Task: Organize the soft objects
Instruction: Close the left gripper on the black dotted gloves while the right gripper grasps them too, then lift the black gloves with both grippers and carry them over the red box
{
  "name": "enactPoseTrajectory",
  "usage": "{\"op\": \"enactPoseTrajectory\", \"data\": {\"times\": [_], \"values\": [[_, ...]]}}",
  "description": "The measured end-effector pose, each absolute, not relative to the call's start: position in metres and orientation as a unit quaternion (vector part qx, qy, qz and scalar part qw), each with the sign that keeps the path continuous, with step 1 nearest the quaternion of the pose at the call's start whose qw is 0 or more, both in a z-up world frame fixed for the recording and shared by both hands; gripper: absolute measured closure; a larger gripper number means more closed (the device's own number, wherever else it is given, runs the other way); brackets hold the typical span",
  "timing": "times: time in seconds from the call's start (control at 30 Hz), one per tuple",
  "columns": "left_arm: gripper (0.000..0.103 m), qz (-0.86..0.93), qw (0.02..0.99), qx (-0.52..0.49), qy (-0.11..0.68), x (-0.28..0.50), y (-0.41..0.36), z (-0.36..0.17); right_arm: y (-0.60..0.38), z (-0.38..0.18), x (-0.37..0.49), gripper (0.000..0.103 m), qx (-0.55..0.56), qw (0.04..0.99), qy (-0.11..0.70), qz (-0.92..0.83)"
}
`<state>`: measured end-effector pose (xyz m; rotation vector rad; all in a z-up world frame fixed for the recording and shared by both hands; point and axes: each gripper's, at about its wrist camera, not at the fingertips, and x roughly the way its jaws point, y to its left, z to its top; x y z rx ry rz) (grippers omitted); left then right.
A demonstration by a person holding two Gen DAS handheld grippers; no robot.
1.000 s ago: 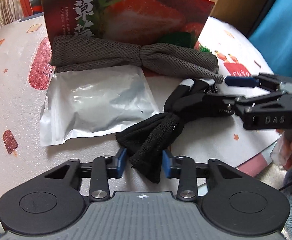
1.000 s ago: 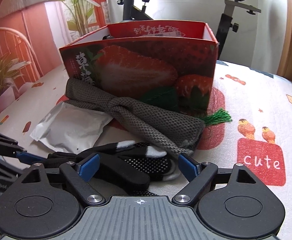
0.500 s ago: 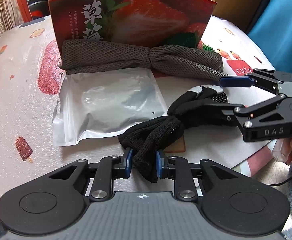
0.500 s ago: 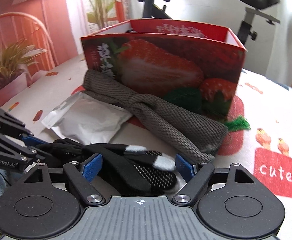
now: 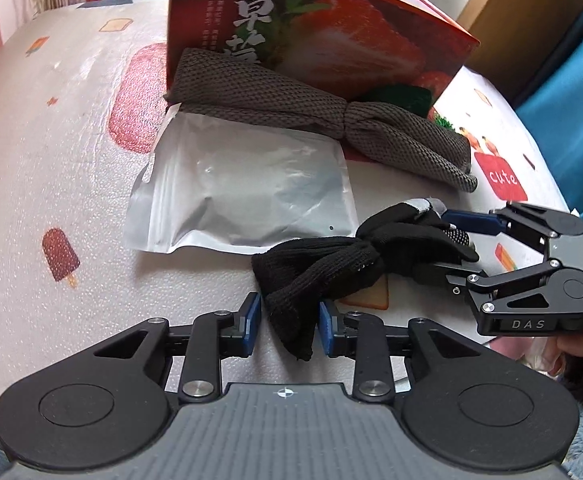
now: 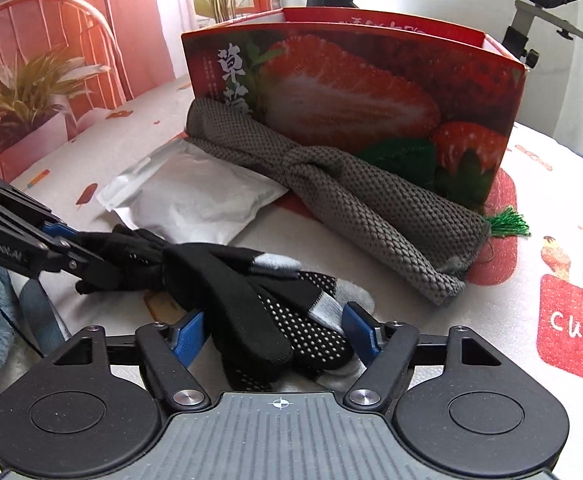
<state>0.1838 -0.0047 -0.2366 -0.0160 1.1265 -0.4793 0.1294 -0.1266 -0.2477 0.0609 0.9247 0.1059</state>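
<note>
Left gripper (image 5: 287,322), seen from its own wrist camera, straddles the cuff end of the knotted black gloves (image 5: 331,264) with its blue pads parted. Its jaws have just been opening a little, and a sliver of table shows beside the left pad, so nothing is clamped yet. The bundle lies on the printed tablecloth (image 5: 71,140), just in front of the silver pouch (image 5: 247,192) and the grey knit roll (image 5: 323,120) that leans on the strawberry box (image 5: 331,40). For a good hold, I judge the pads should close squarely on the thick cuff, not on its loose tip.

From the right wrist view, the right gripper (image 6: 279,332) brackets the dotted fingertip end of the same gloves (jaws have just been closing, pads near the fabric, contact uncertain). Gather all the fingers, then lift both ends together so the knot stays tight on the way to the box.
</note>
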Motion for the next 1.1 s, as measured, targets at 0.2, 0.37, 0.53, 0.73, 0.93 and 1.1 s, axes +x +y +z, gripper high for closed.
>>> {"op": "enactPoseTrajectory", "data": {"times": [0.2, 0.37, 0.53, 0.73, 0.93, 1.1], "values": [[0.082, -0.229, 0.82, -0.018, 0.524, 0.181, -0.003, -0.237, -0.132, -0.247, 0.126, 0.067, 0.045, 0.896, 0.439, 0.052], [0.086, -0.226, 0.828, -0.023, 0.512, 0.179, -0.004, -0.232, -0.132, -0.244, 0.126, 0.084, 0.058, 0.897, 0.434, 0.063], [0.087, -0.227, 0.842, -0.031, 0.489, 0.176, -0.003, -0.218, -0.134, -0.231, 0.123, 0.087, 0.067, 0.908, 0.408, 0.067], [0.088, -0.229, 0.863, -0.043, 0.449, 0.176, 0.002, -0.192, -0.137, -0.207, 0.122, 0.087, 0.071, 0.925, 0.367, 0.071], [0.088, -0.237, 0.878, -0.049, 0.413, 0.181, -0.001, -0.162, -0.145, -0.177, 0.13, 0.087, 0.075, 0.94, 0.326, 0.068], [0.088, -0.242, 0.891, -0.044, 0.381, 0.199, -0.007, -0.135, -0.154, -0.15, 0.15, 0.087, 0.07, 0.949, 0.303, 0.059]]}}
